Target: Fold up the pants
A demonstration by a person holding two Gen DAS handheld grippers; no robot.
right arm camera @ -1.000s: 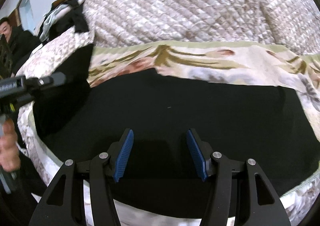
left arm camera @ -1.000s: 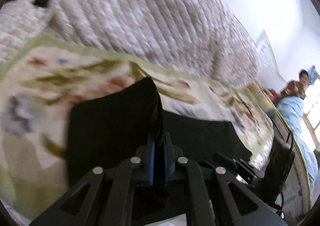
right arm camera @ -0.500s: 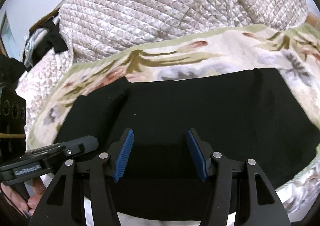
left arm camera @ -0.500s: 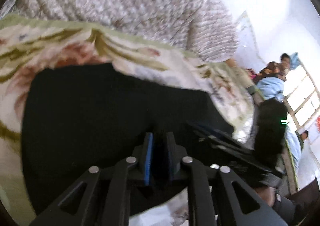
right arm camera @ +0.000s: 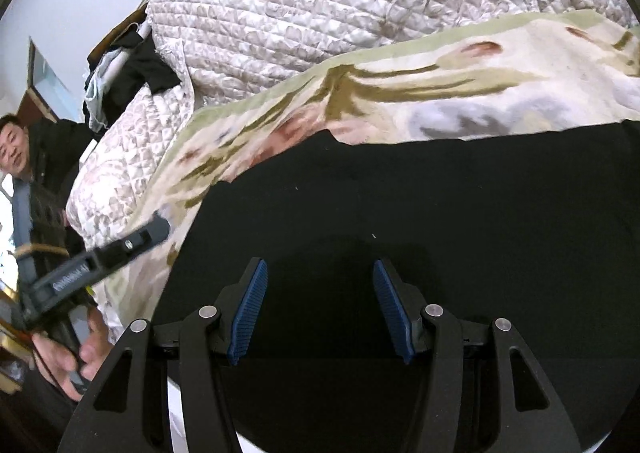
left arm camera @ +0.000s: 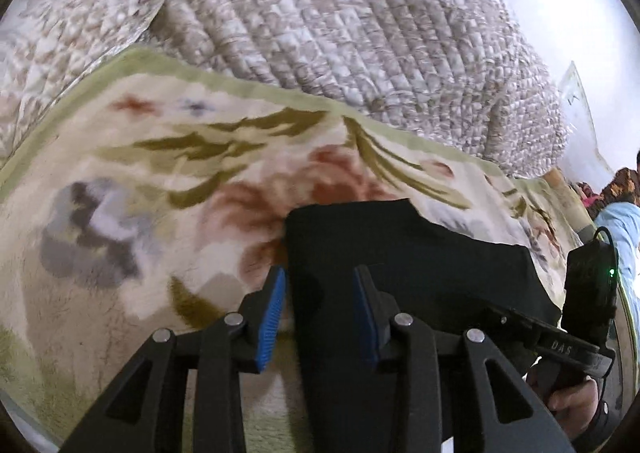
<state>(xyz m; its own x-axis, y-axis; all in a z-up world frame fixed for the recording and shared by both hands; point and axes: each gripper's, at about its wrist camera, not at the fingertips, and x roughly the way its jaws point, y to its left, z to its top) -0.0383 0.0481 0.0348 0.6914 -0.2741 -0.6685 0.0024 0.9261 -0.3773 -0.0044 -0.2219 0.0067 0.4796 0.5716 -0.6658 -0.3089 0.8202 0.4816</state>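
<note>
Jaws on your left gripper [left arm camera: 318, 305] have just been opening and hold nothing; the pants [left arm camera: 400, 273] edge sits between them on the blanket [left arm camera: 160, 173]. Drag and the fold slips.

Your right gripper [right arm camera: 318, 307] is half open, empty, over the pants [right arm camera: 440, 213]. Bump them and they bunch.

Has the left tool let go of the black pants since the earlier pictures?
Yes. The left tool clamped a raised fold before; its jaws have just been opening, and the pants lie flat on the floral blanket.

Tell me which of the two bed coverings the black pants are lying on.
The floral blanket, cream with a green border, leaf and flower prints. The black pants lie flat on it; the grey-white quilted comforter is bunched up behind, clear of them.
</note>
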